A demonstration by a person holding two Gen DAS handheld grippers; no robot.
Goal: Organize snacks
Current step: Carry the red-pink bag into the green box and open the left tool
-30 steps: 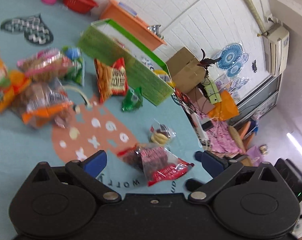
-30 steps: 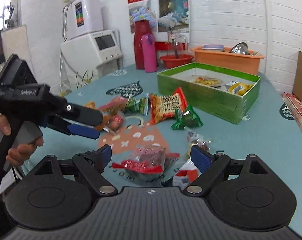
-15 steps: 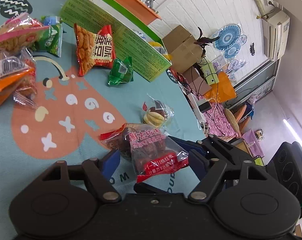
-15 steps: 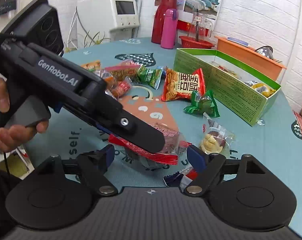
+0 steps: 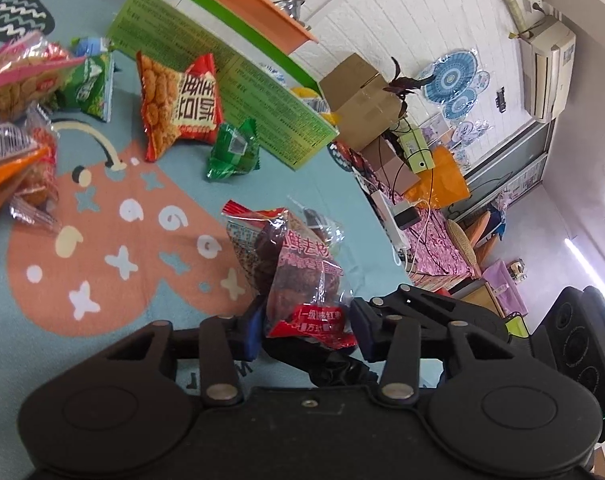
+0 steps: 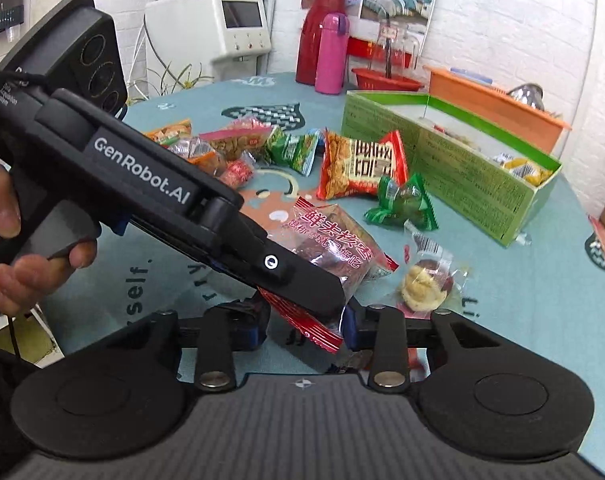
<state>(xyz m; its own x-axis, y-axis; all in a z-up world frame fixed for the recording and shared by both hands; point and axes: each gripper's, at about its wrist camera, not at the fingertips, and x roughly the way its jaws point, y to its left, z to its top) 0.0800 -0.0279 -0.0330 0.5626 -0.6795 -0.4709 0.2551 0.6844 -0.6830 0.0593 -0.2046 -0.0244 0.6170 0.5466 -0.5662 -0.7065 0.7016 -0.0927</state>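
Both jaws closing since earlier – crinkled red date packet [image 5: 302,280] between.

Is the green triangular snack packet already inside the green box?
No, the green triangular packet lies on the tablecloth in front of the green box, outside its wall.

The left gripper [image 6: 302,300] is being shown as a matte black pistol-grip body lettered "GenRobot.AI" in white, with a silver screw on its finger, a camera block with three round lenses, and a thin black cable. The right gripper [image 6: 304,330] is being seen with blue pads [image 6: 252,330], black linkage bars, silver rivets and round hubs.
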